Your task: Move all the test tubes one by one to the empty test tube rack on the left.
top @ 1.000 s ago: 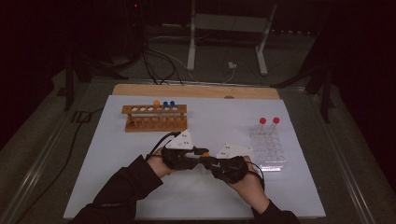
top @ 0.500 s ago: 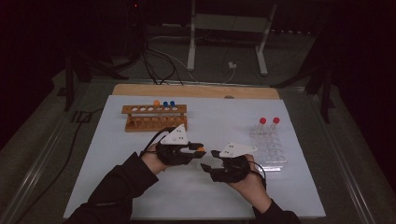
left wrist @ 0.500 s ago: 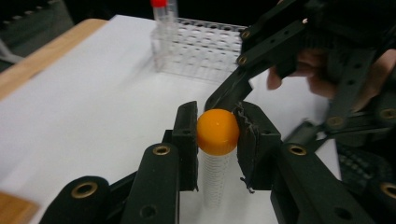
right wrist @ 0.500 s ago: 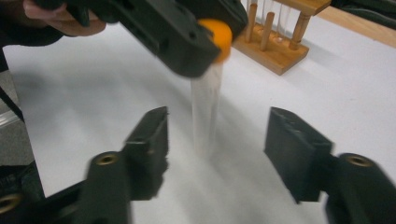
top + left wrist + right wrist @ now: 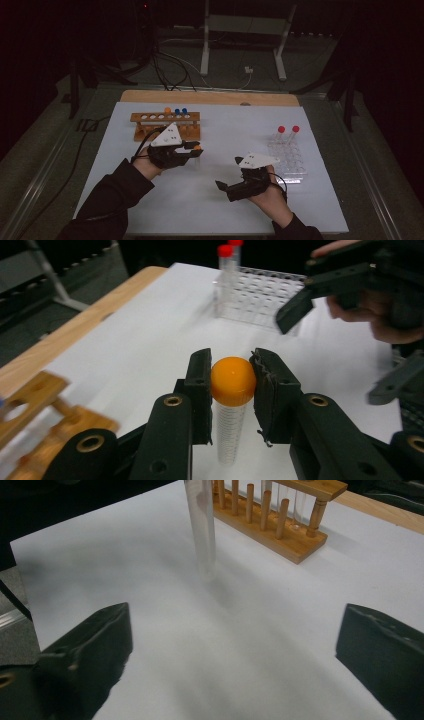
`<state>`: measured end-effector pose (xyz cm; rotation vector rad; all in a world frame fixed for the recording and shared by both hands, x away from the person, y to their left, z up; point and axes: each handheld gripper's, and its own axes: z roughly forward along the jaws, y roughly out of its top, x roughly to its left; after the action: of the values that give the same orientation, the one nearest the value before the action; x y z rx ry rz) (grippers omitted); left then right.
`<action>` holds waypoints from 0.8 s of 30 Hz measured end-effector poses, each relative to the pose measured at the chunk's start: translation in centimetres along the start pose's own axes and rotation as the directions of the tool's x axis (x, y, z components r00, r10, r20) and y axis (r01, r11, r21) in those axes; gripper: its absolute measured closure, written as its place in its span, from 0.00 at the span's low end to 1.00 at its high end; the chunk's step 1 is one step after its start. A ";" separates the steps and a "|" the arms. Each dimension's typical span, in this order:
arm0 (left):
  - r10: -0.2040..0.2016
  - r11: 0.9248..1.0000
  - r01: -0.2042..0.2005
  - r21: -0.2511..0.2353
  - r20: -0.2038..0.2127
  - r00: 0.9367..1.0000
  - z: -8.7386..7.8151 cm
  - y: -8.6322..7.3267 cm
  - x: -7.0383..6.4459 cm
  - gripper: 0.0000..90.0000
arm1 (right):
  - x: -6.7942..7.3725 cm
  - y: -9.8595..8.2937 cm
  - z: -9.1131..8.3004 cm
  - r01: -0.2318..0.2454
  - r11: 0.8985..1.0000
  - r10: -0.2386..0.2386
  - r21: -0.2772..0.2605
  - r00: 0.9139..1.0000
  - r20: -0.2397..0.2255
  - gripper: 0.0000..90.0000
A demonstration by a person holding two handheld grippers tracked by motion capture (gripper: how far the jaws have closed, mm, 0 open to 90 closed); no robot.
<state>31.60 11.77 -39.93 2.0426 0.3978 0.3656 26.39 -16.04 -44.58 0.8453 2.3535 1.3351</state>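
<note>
A clear test tube with an orange cap point(image 5: 233, 381) hangs upright between the jaws of my left gripper point(image 5: 231, 390), which is shut on the cap. In the high view this left gripper point(image 5: 194, 149) holds the tube point(image 5: 197, 150) just in front of the wooden rack point(image 5: 165, 126), where an orange-capped and two blue-capped tubes stand. My right gripper point(image 5: 225, 188) hovers lower and to the right, open, with nothing between its jaws. In the right gripper view its jaws point(image 5: 235, 645) stand wide apart facing the held tube point(image 5: 201, 525) and the wooden rack point(image 5: 280, 517).
A clear plastic rack point(image 5: 289, 159) with two red-capped tubes point(image 5: 281, 131) stands at the right of the white mat point(image 5: 235, 130); it also appears as the clear rack point(image 5: 260, 295) in the left gripper view. A wooden board edge point(image 5: 210, 97) borders the mat's far side.
The two grippers were together at the mat's middle. They have drawn apart: the left went up and left with the orange-capped tube, the right went down and right, open.
</note>
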 end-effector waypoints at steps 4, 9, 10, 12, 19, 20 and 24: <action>-0.015 1.000 0.015 0.006 -0.041 0.999 -0.8 -0.3 0.9 0.80 | -0.1 0.0 -0.2 -0.001 1.000 0.001 -0.008 1.000 0.003 0.00; -0.033 0.999 0.035 0.011 -0.095 0.995 -1.8 -0.8 2.1 0.80 | -0.1 0.1 -0.4 -0.005 1.000 0.005 -0.024 1.000 0.005 0.00; -0.038 0.999 0.039 0.012 -0.105 0.994 -2.0 -0.9 2.4 0.80 | -0.1 0.1 -0.5 -0.008 1.000 0.008 -0.029 1.000 0.007 0.00; -0.044 0.999 0.046 0.014 -0.129 0.991 -2.4 -1.0 2.9 0.80 | -0.2 0.2 -0.6 -0.006 1.000 0.006 -0.027 1.000 0.002 0.00; -0.076 0.997 0.078 0.003 -0.201 0.977 -3.9 -1.2 4.9 0.80 | -0.2 0.2 -0.7 -0.005 0.999 0.005 -0.032 1.000 0.003 0.00; -0.078 0.997 0.080 0.001 -0.214 0.974 -4.1 -1.1 5.2 0.80 | -0.2 0.2 -0.7 -0.005 0.999 0.005 -0.034 1.000 0.000 0.00; -0.090 0.996 0.091 -0.009 -0.264 0.960 -4.9 -0.9 6.3 0.80 | -0.3 0.2 -0.8 -0.010 0.999 0.010 -0.039 1.000 0.002 0.00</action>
<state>35.10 18.62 -37.82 1.9758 0.6538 0.5846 26.30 -16.67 -44.02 0.8477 2.3169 1.3790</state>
